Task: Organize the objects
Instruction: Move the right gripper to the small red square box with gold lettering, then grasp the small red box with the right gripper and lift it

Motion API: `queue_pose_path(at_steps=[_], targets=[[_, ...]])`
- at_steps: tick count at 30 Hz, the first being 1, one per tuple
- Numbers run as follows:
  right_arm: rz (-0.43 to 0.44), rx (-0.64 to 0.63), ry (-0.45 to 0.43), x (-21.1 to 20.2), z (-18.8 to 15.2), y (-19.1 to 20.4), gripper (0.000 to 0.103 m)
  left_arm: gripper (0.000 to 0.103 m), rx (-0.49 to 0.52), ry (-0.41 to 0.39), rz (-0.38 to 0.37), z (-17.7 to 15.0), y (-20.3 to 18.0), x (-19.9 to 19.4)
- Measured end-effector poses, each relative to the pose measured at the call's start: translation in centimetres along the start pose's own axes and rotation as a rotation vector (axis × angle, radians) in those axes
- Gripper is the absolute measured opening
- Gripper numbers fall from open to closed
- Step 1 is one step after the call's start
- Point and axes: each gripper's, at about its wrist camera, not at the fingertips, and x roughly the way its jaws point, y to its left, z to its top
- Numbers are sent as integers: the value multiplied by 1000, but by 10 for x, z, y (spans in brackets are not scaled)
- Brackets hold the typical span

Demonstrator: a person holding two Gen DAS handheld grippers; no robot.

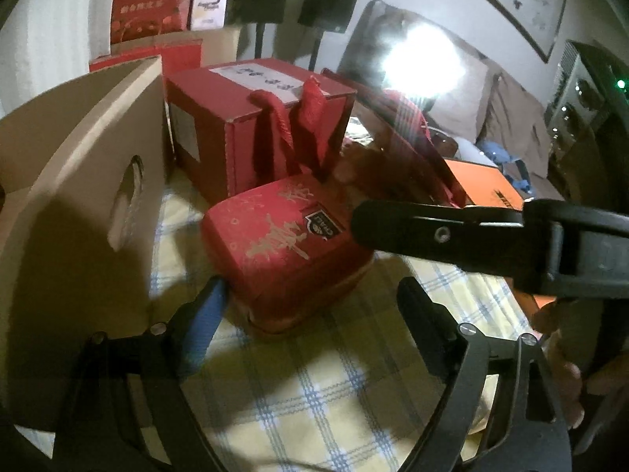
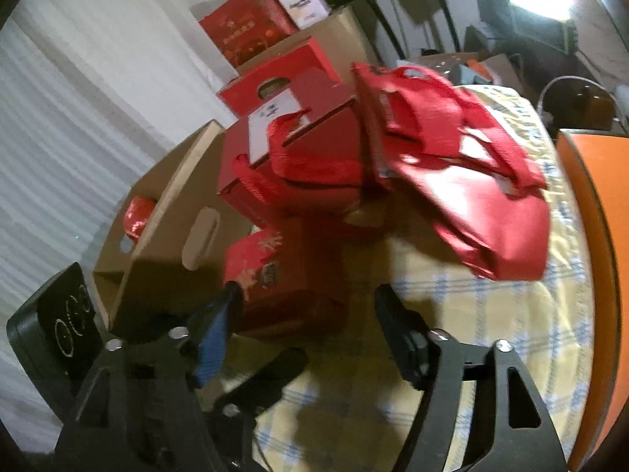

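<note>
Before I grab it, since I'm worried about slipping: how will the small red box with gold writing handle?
The small red box looks stiff, so it probably keeps its shape. Its rounded top edges may let the left tongs slip. Squat and resting flat on the checked cloth, it seems unlikely to tip.

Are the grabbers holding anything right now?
No. The left gripper stands open around the small red box without pinching it, and the right gripper is open too, with nothing gripped.

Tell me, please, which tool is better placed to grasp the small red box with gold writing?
Left. The left tool stands open with the small red box between its fingers; the right tool is open, off to one side.
</note>
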Motion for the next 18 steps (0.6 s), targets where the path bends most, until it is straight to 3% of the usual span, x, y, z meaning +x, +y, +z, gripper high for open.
queue_pose_path(at_steps=[6, 18], targets=[[11, -10, 51, 19, 1, 2, 78, 101, 23, -1, -17, 3, -6, 8], [40, -38, 110, 32, 3, 0, 79, 101, 7, 12, -48, 10, 2, 25]])
